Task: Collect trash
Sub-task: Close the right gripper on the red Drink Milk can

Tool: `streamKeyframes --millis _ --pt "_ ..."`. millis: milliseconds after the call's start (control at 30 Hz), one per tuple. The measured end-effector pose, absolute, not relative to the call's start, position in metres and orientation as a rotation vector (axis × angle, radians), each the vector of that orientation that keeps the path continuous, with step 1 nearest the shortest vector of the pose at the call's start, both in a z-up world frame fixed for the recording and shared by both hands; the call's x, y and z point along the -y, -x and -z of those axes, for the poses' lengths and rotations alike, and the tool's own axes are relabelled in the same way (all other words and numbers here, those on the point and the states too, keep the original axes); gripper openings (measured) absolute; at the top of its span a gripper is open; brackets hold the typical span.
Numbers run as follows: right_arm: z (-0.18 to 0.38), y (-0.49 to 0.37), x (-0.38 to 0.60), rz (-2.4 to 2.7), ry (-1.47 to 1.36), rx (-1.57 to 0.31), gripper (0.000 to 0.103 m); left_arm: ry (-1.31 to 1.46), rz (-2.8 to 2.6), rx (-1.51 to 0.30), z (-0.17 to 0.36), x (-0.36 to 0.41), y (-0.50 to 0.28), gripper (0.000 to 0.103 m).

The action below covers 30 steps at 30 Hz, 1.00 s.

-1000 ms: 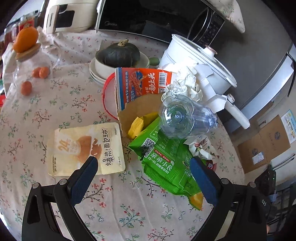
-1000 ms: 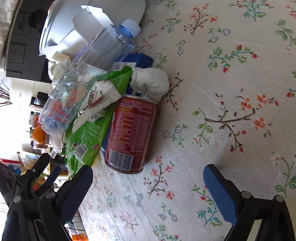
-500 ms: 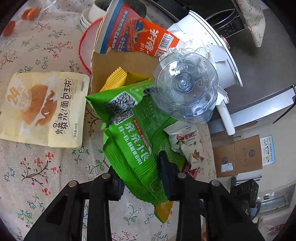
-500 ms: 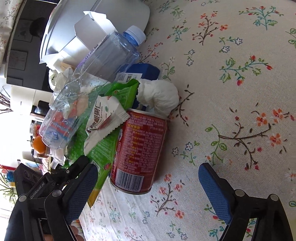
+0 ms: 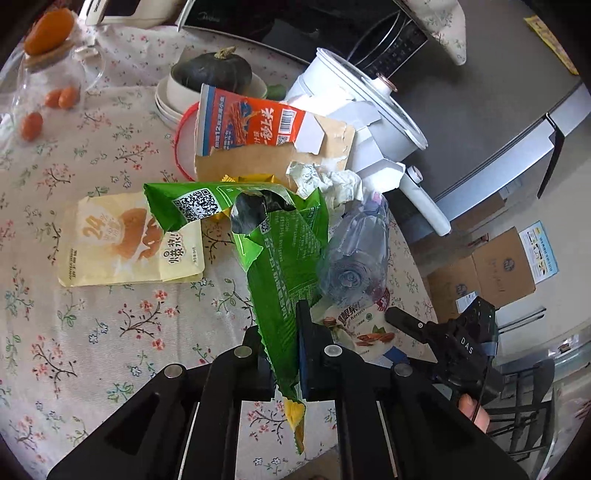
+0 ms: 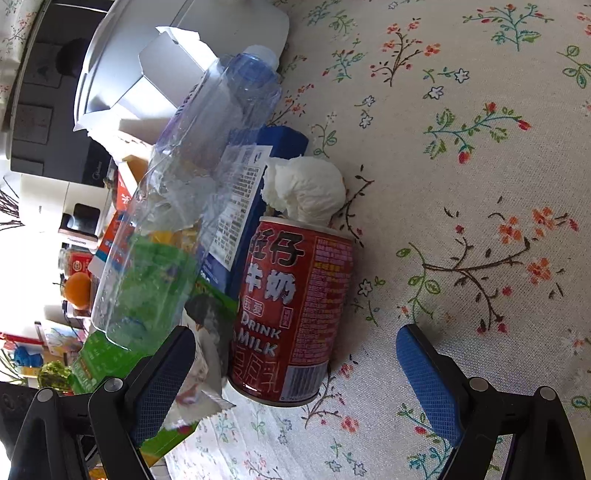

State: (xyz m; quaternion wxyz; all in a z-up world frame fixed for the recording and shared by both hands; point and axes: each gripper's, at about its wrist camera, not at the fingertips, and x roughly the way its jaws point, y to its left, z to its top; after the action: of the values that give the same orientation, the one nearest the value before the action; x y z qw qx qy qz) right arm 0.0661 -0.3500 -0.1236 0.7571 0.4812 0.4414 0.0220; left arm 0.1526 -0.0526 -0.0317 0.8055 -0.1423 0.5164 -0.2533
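My left gripper (image 5: 282,332) is closing on the lower end of a green snack bag (image 5: 280,254); its pads pinch the foil and the bag hangs lifted over the trash pile. Beside the bag lie a clear crushed bottle (image 5: 351,254), a nut wrapper (image 5: 358,328) and a yellow bread bag (image 5: 118,240). My right gripper (image 6: 295,343) stands open, with a red milk can (image 6: 295,310) lying between its fingers, untouched. A white tissue ball (image 6: 306,192) sits at the can's far end. The bottle (image 6: 199,177) leans over a blue carton (image 6: 258,177).
A torn orange-and-blue box (image 5: 251,125), crumpled paper (image 5: 325,181) and a white electric pot (image 5: 354,99) stand behind the pile. Bowls with a dark squash (image 5: 212,70) and a jar with oranges (image 5: 48,33) are at the back left. The floral tablecloth (image 6: 480,184) spreads right of the can.
The left gripper went from wide open to pinching the green bag and has raised it. The bottle slid off to the right. The right gripper came closer to the can.
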Motion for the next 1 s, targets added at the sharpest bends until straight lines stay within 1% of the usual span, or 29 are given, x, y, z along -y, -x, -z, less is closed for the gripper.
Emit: streamKeyframes --millis 233,367,433,500,533,567,1000 --pt "0.127 -0.068 0.356 -0.024 -1.104 -0.939 0.093 0.207 0.546 -0.984 0.001 0.027 -0.129 0.006" --pt "0.128 -0.072 0.355 -0.023 -1.112 -0.941 0.087 0.174 0.543 -0.907 -0.016 0.02 -0.118 0.006" --pt "0.126 -0.076 0.35 -0.028 -1.087 -0.949 0.081 0.155 0.542 -0.876 -0.022 0.018 -0.113 0.006" --pt "0.127 -0.078 0.346 -0.018 -1.052 -0.962 0.069 0.134 0.548 -0.849 -0.026 0.019 -0.11 0.006" --pt "0.127 -0.079 0.345 -0.008 -1.035 -0.966 0.065 0.126 0.558 -0.837 -0.028 0.02 -0.109 0.006" --pt "0.128 -0.079 0.344 0.001 -1.027 -0.971 0.059 0.118 0.564 -0.827 -0.031 0.02 -0.107 0.006" --pt "0.135 -0.047 0.366 0.021 -1.109 -0.949 0.058 0.093 0.558 -0.773 -0.042 0.026 -0.1 0.006"
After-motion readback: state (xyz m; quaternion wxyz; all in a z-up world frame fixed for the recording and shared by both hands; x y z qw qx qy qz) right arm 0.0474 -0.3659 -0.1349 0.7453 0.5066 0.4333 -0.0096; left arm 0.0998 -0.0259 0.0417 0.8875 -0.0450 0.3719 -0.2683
